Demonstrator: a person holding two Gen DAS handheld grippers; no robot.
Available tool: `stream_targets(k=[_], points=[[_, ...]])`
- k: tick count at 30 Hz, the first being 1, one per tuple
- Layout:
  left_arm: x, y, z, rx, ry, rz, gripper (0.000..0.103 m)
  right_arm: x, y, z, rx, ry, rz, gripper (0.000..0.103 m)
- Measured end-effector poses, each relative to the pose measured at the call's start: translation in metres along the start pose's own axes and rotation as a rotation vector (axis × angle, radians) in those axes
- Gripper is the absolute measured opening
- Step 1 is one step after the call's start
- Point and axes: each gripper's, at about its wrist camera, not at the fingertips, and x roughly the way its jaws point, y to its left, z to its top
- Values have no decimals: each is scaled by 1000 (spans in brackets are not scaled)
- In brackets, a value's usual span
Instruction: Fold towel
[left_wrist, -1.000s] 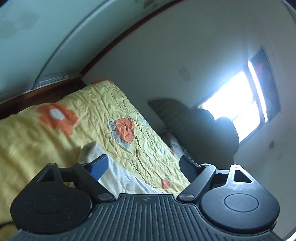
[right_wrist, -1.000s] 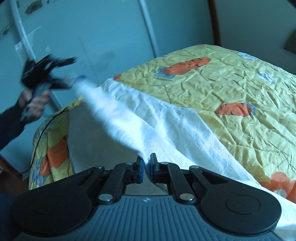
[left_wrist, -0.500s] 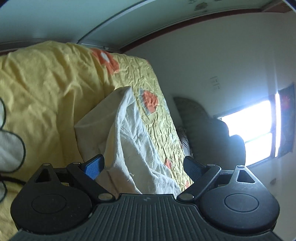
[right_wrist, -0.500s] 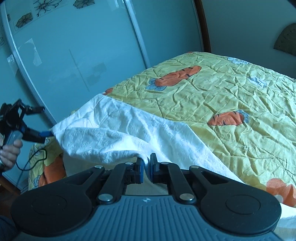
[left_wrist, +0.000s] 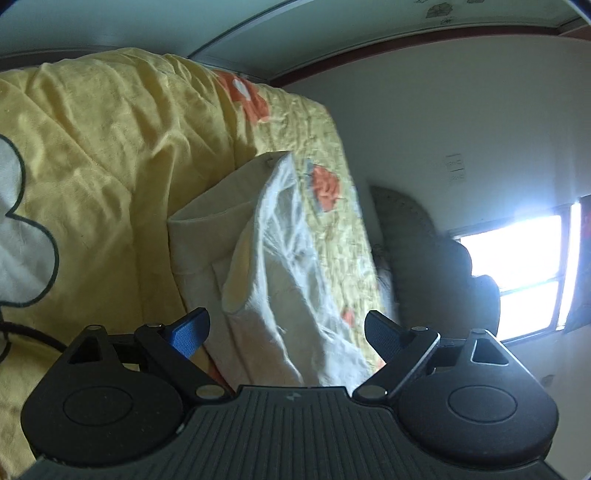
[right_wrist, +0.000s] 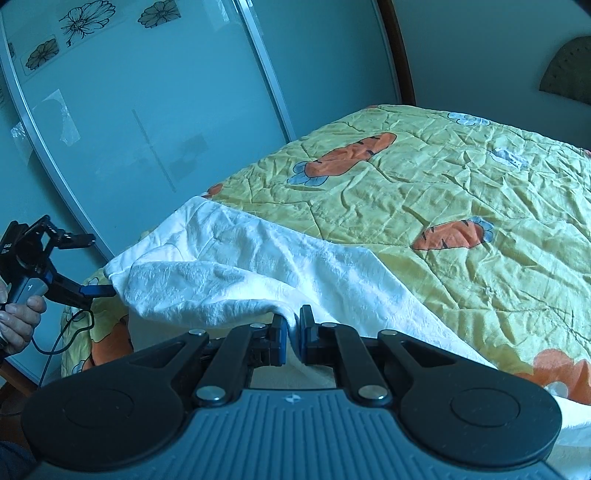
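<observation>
1. The white towel (right_wrist: 258, 266) is seen lying across the lower left and centre of the right wrist view, draped over the near corner of the yellow carrot-print bedspread (right_wrist: 443, 192), with one layer doubled over toward the lower left; in the left wrist view the towel (left_wrist: 280, 266) hangs down the middle of the frame. It is judged that the whole sheet could be dragged off the bed edge if it is pulled from one side only, since much of it already overhangs the corner
2. The right gripper (right_wrist: 291, 334) is held closed on a pinch of towel edge at lower centre of its view. Only a narrow fold is seen between the pads, so it is judged that the cloth could slip out under tension and the fold line would be lost
3. The left gripper (left_wrist: 286, 332) is seen wide apart at the bottom of its view, its jaws closing, with the hanging towel between them but not pressed by the blue pads (left_wrist: 188, 332). It is judged that both layers, or only a loose thread, could be caught if the jaws close where they stand
4. A black cable (right_wrist: 62, 336) is seen trailing below the hand (right_wrist: 18, 317) at the left edge of the right wrist view; it is judged that it could snag on the bedspread corner
</observation>
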Motion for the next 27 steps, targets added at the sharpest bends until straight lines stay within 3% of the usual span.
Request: stream_targets(k=[2,4,6,12,16,20,21,23,24,25,27], points=[[11,-4,1,18,1,89,69,-1,1,0,-4,0,-5,6],[23,-11,4,71,29,211,23,-1,3,0,-15,2,-11,6],[27,-25,6,152,17,256,13,-3,8,1,-37,11,-22,6],[-3,-86,19,431,-115,213,11,-17,58,-15,-279,81,-98,7],[-4,-74,29,445,-132,264,11,-1,108,-61,-478,217,-107,6],[25,-33,30,392,-63,404,11,16,109,-76,-412,229,-103,7],[27,-28,29,394,-60,425,24,17,108,-76,-391,223,-99,7],[18,-23,29,349,-72,395,26,15,105,-75,-361,215,-88,7],[10,-21,28,337,-85,379,37,13,104,-74,-349,211,-81,7],[3,-23,27,337,-105,380,56,12,103,-74,-339,208,-75,7],[-13,-28,18,344,-160,425,75,11,101,-74,-319,201,-67,7]])
